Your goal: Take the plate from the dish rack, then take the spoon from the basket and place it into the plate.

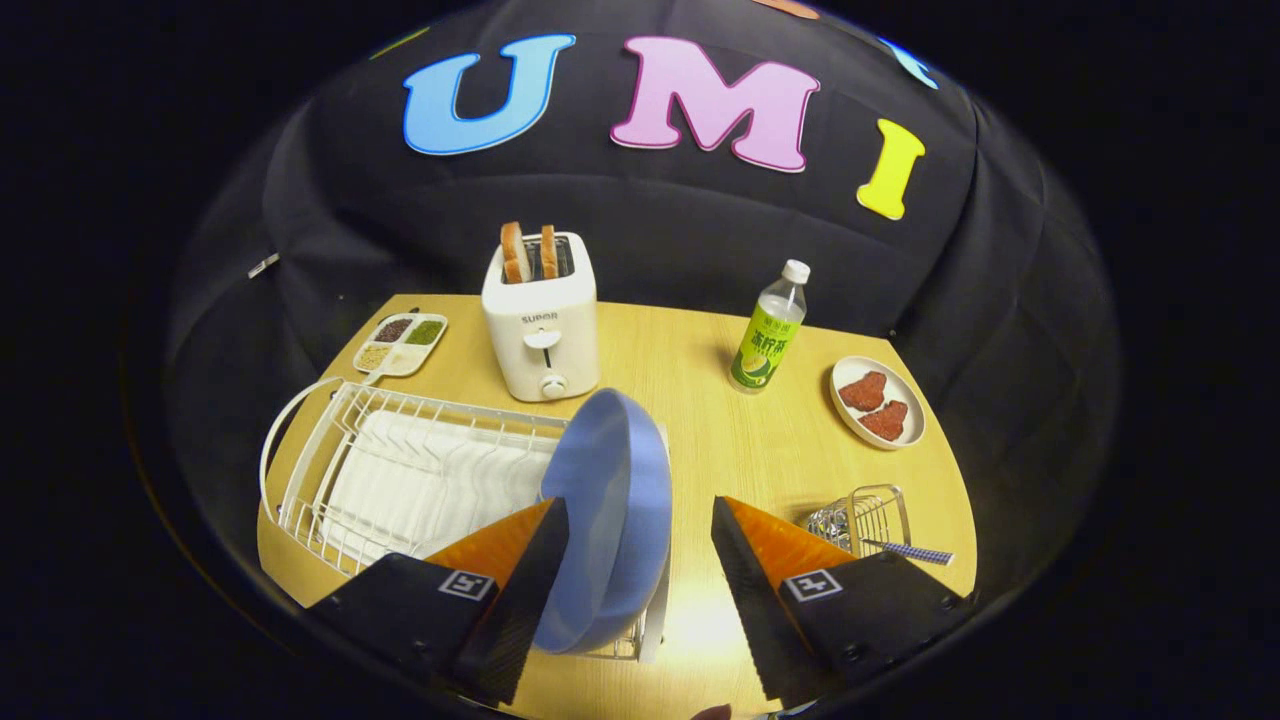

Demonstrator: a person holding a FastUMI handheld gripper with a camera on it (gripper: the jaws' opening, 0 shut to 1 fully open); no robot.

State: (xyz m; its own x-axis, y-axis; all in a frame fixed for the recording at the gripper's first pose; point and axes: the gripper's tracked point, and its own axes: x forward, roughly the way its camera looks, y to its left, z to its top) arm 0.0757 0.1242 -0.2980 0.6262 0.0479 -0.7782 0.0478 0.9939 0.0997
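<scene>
Plate (610,520) is the blue one, standing on edge at the right end of the white dish rack (400,470), and it sits in the gap of the gripper (640,530), pretty much against the left finger and clear of the right one, so the fingers are spread apart, not clamped on anything. Going from the left: a small four-compartment tray (400,343) with different grains or seeds sits at the back corner of the wooden table (720,440), just behind the rack. Next to it is a white toaster (541,320) with two slices of bread (528,251) sticking out the top (right behind the plate from this angle). Further right there's a bottle (770,330) with a green label and white cap, then a little oval dish (878,402) holding two reddish pieces of meat. Near the right finger is a small wire basket (865,520), and the spoon (910,550) pokes out of it with its checkered handle pointing off to the right.
</scene>
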